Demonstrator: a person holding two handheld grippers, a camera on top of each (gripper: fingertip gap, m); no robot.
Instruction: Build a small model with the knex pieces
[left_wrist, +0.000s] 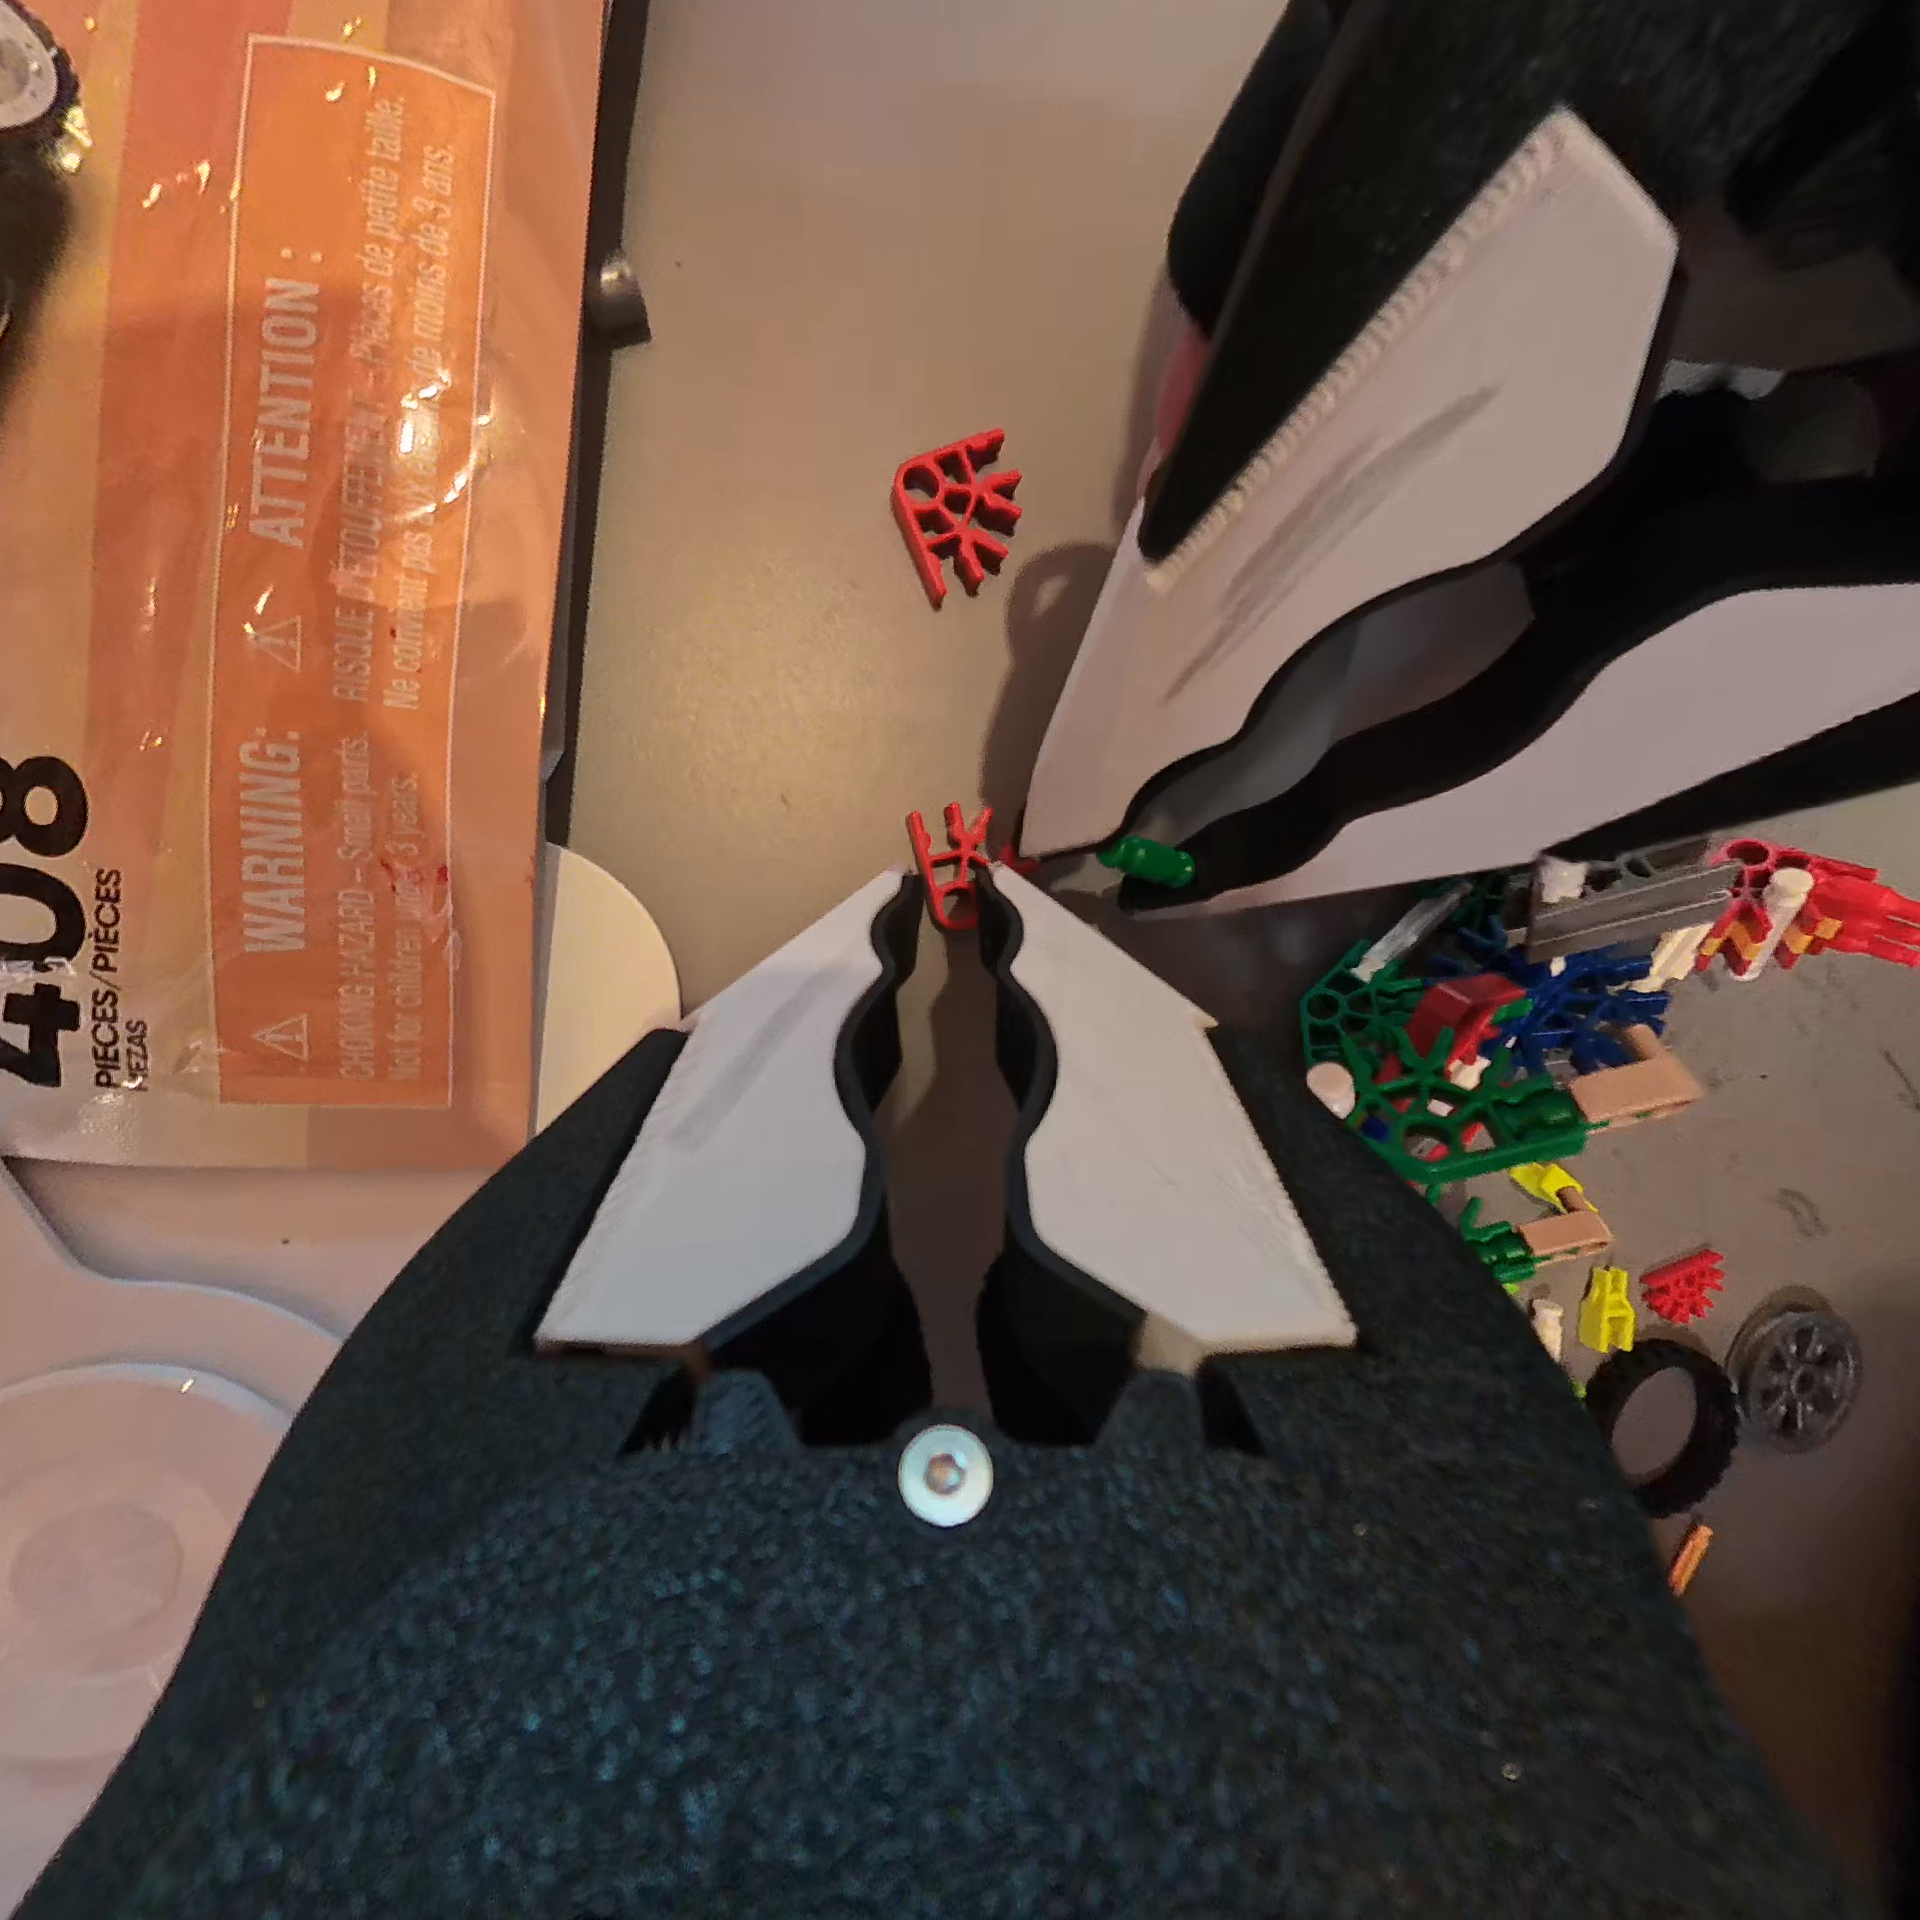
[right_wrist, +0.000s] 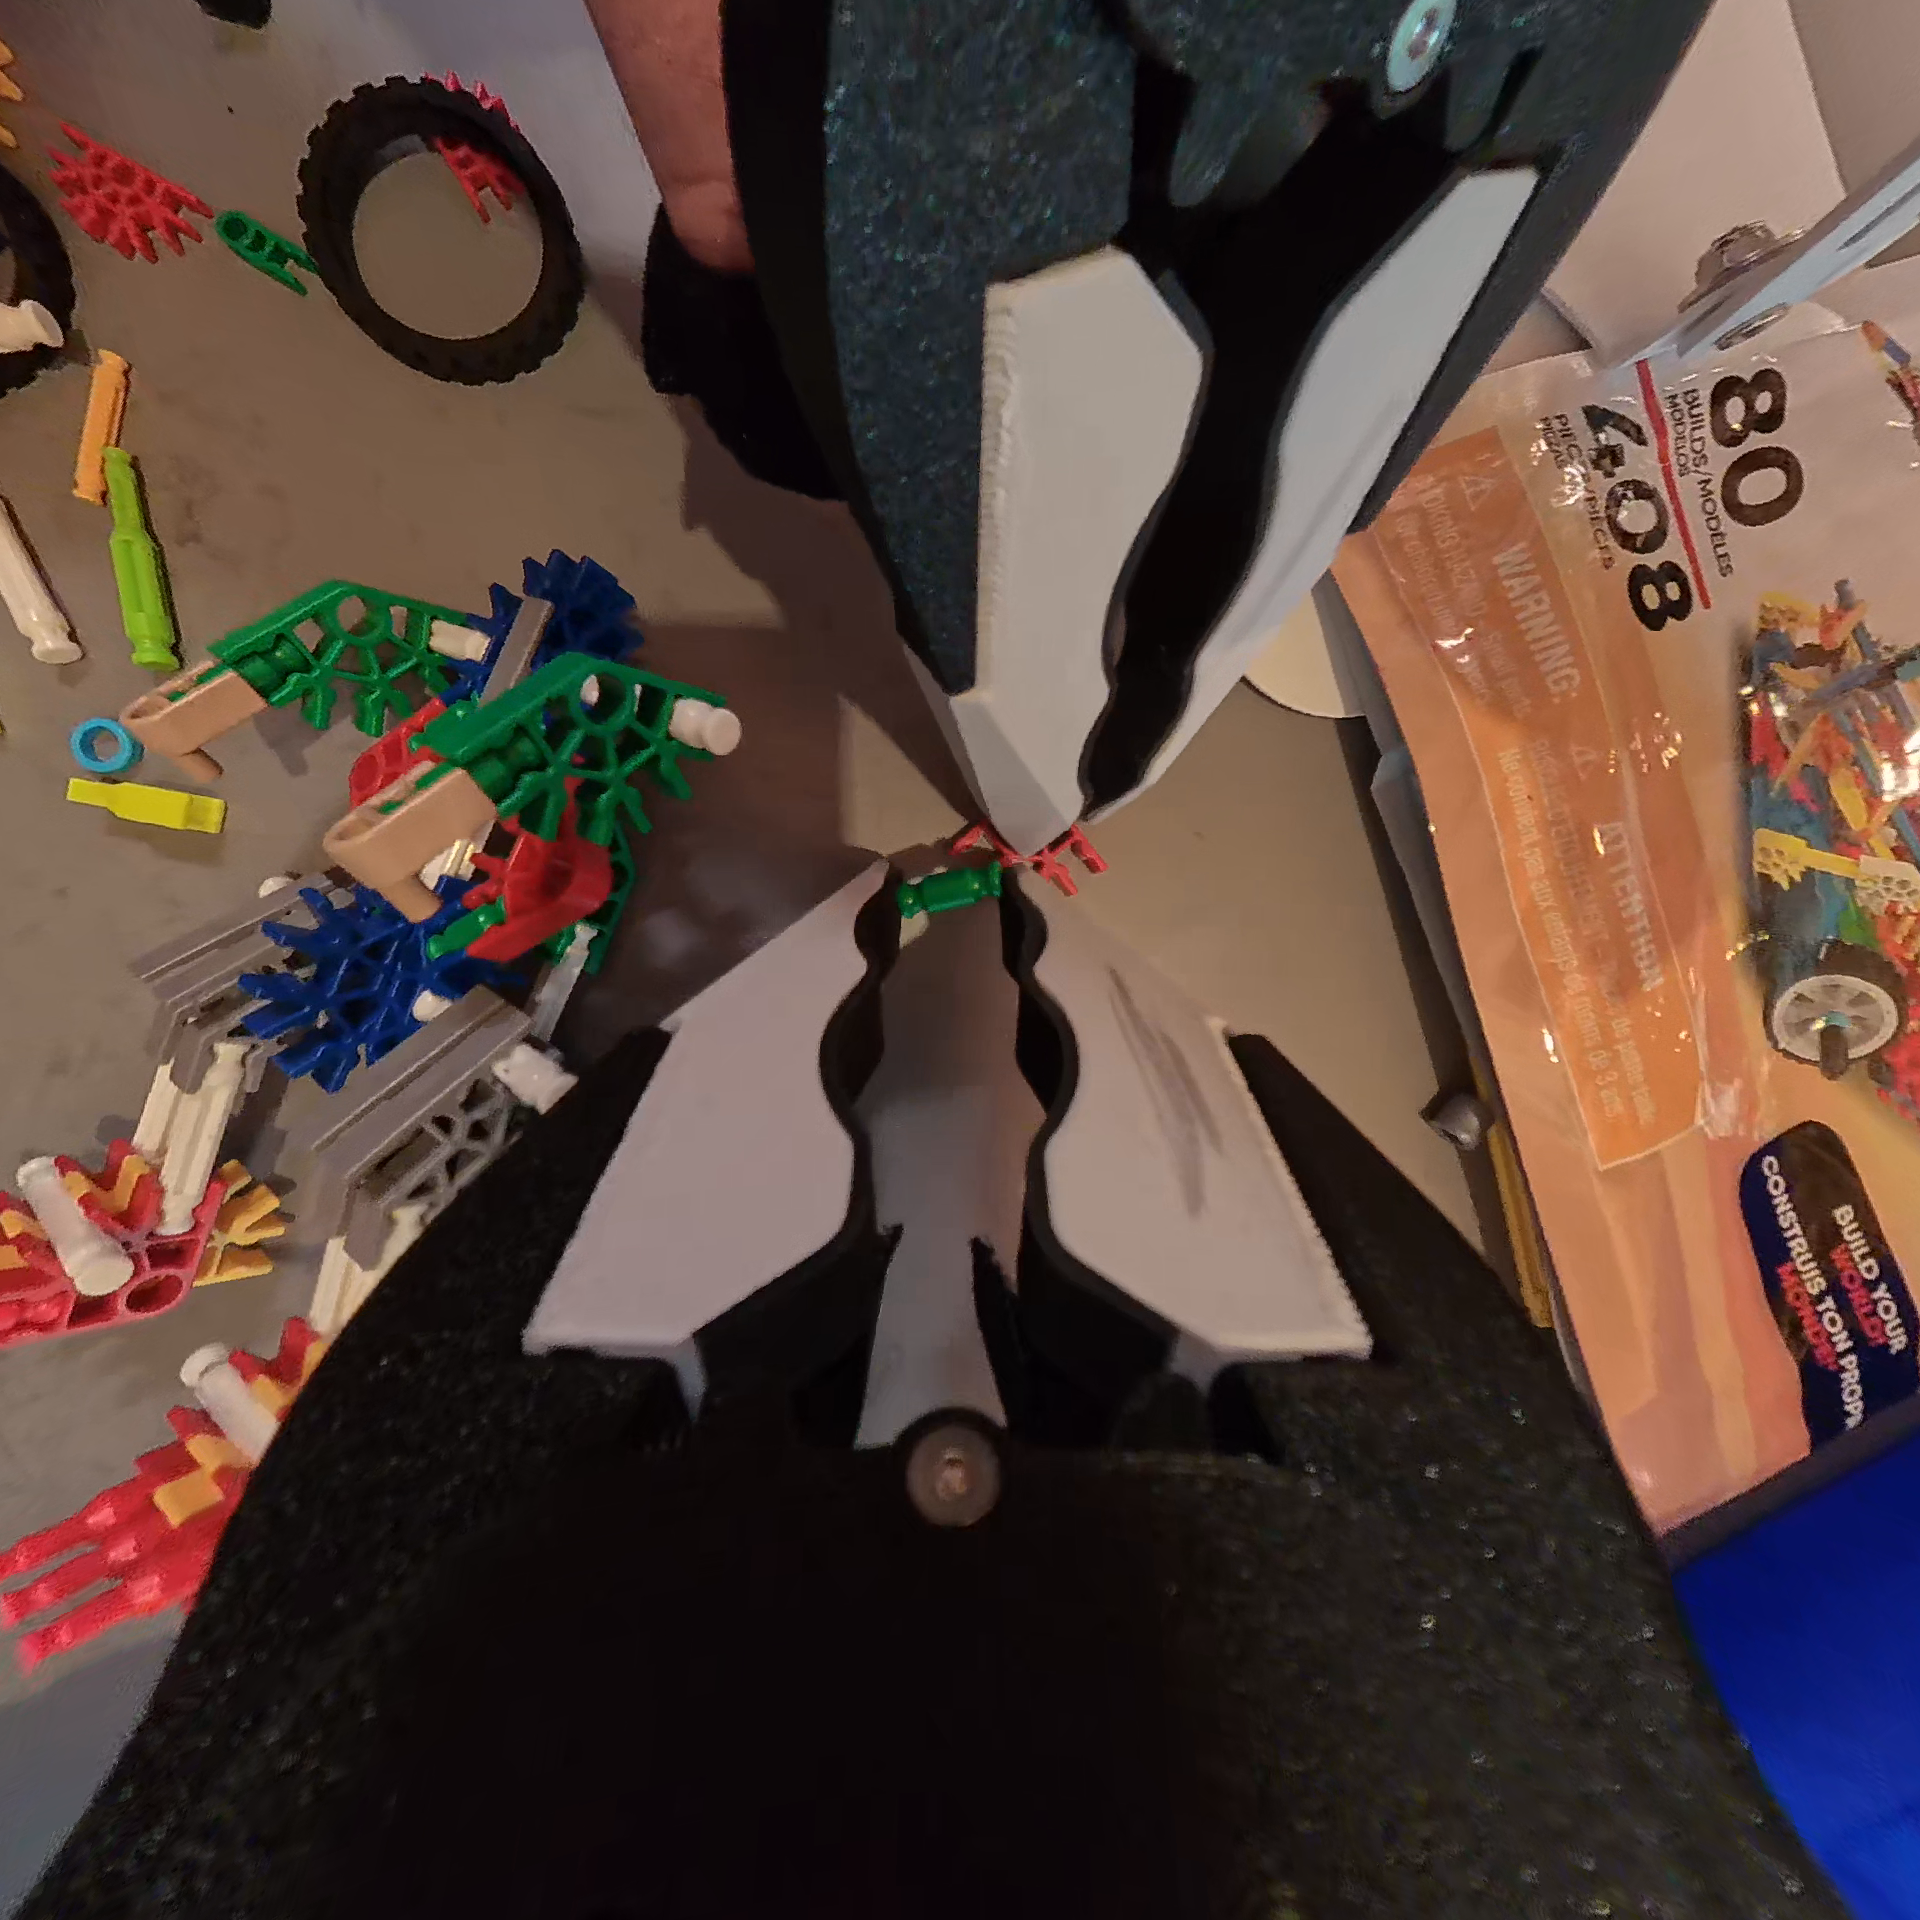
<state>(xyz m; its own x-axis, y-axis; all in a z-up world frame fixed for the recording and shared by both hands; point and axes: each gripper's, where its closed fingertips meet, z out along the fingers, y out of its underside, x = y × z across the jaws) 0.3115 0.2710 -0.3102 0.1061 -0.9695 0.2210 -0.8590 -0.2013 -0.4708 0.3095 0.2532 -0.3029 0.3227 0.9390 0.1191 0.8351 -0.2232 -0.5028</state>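
Observation:
My left gripper (left_wrist: 951, 883) is shut on a small red connector piece (left_wrist: 948, 868) at its fingertips. My right gripper (right_wrist: 948, 894) is shut on a short green rod (right_wrist: 951, 891), held crosswise at its tips. The two grippers meet tip to tip: in the left wrist view the right gripper (left_wrist: 1122, 857) comes in from the upper right with the green rod (left_wrist: 1148, 860) beside the red connector. In the right wrist view the left gripper (right_wrist: 1029, 836) comes down from the top with the red connector (right_wrist: 1039, 854) just above the rod. Both pieces hang a little above the grey table.
A loose red connector (left_wrist: 958, 514) lies on the table. A part-built model of green, blue, red and grey pieces (right_wrist: 488, 821) lies left of my right gripper, with loose rods and black tyres (right_wrist: 442, 223) around it. An orange toy packet (left_wrist: 281, 520) lies on the other side. My two grippers' fingertips are within a few centimetres of each other. The orange toy packet (left_wrist: 281, 520) lies around 11 centimeters away from my left fingertips. My right wrist view (right_wrist: 1611, 837) looks at it from another angle.

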